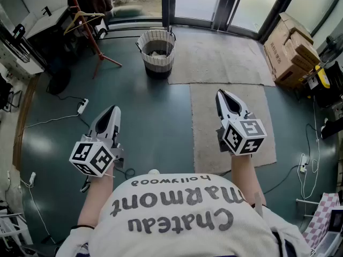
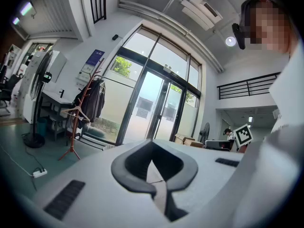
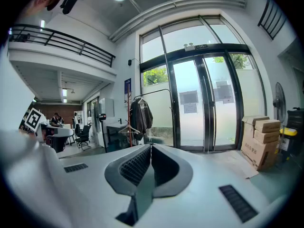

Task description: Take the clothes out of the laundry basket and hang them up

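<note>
Both hand-held grippers, left (image 1: pixel 111 113) and right (image 1: pixel 224 97), are closed tight and hold nothing; the laundry basket (image 1: pixel 156 52) sits top middle.

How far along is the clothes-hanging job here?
Done: nothing evident; clothes lie in the laundry basket, and a hanger on the coat rack is bare. In hand: nothing; left gripper and right gripper are shut, empty, short of the basket. Left: reach the basket, lift each garment, hang it.

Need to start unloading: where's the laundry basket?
Head view, top centre: the laundry basket stands right of the red coat stand, at the left edge of the rug.
</note>
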Motion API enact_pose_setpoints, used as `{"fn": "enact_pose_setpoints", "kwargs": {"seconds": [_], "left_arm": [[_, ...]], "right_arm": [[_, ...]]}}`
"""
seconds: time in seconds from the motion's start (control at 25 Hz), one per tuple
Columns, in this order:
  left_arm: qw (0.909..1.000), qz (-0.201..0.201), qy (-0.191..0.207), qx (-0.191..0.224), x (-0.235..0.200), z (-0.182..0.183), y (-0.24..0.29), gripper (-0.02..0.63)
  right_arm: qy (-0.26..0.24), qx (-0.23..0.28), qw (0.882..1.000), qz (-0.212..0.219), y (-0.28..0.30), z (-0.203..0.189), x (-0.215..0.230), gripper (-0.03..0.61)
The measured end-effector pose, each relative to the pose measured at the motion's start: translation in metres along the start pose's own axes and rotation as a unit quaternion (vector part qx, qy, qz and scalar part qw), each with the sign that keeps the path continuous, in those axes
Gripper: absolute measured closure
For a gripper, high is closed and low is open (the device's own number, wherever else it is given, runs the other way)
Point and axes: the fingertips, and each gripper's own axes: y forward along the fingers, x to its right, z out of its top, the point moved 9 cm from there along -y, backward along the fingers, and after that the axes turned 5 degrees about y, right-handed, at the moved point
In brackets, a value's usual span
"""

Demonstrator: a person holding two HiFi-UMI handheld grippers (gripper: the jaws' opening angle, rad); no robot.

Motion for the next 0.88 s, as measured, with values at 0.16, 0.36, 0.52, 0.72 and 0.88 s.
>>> {"fn": "enact_pose_setpoints", "kwargs": {"seconds": [0.16, 0.36, 0.52, 0.72, 0.88], "left_arm": [[1.0, -0.001, 0.001, 0.003, -0.015, 0.005, -0.005, 0.604], [1.0, -0.005, 0.003, 0.008, -0.036, 0.012, -0.011, 0.604], [0.9998, -0.011, 0.005, 0.013, -0.056, 0.018, -0.014, 0.604], [0.9997, -0.024, 0.007, 0.009, -0.081, 0.016, -0.017, 0.604], [0.9996, -0.029, -0.003, 0.0, -0.099, 0.011, -0.011, 0.604]], "right_arm": [[-0.004, 0.0, 1.0, -0.003, 0.007, 0.0, -0.014, 0.546], [-0.006, 0.005, 1.0, -0.007, 0.016, 0.002, -0.033, 0.546], [0.009, 0.017, 1.0, -0.011, 0.026, 0.003, -0.048, 0.546], [0.061, 0.036, 0.997, -0.013, 0.034, -0.006, -0.063, 0.545], [0.043, 0.013, 0.998, -0.034, 0.045, -0.015, -0.071, 0.545]]}}
